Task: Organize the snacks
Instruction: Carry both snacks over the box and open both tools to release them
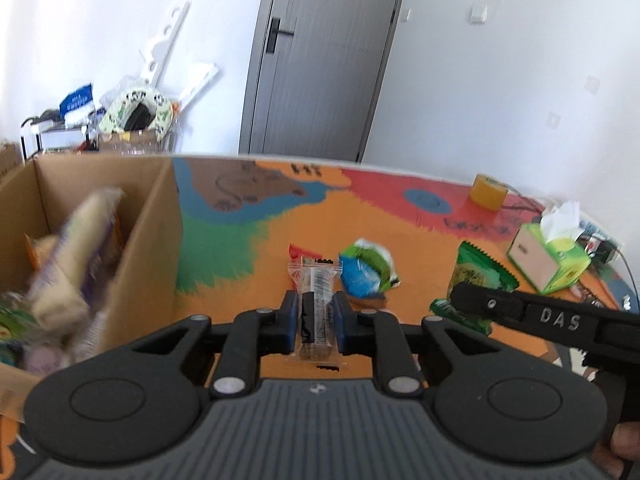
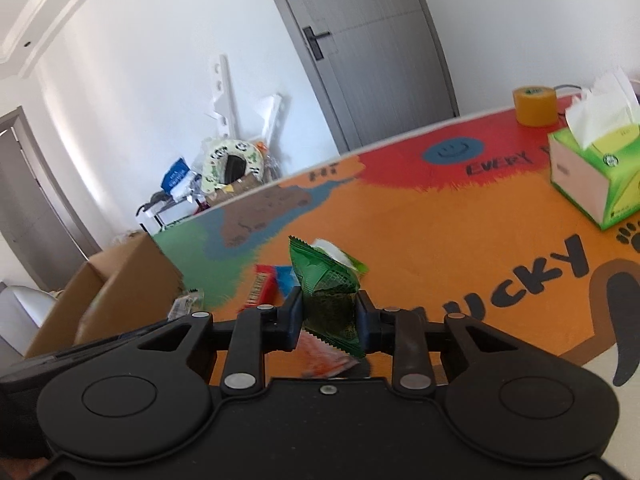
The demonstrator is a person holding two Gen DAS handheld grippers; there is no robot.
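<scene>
Your left gripper (image 1: 316, 322) clamps a clear-wrapped bar (image 1: 315, 308) beside the cardboard box (image 1: 156, 216) holding blurred snack packs, while your right gripper (image 2: 329, 318) pinches a green packet (image 2: 326, 288) above the table's near edge.

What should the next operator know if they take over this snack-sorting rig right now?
Left claw: shut on a clear-wrapped dark snack bar, held above the table.
Right claw: shut on a green snack packet, also off the table.
Cardboard box sits at the table's left end and already holds several snacks; contents are blurred.
Still loose on the orange table: a blue-green pouch and a red packet; an orange-white wrapper is visible below the right claw.
Left to do: drop both held snacks into the box, then collect the rest. The tissue box and tape roll are not snacks.
</scene>
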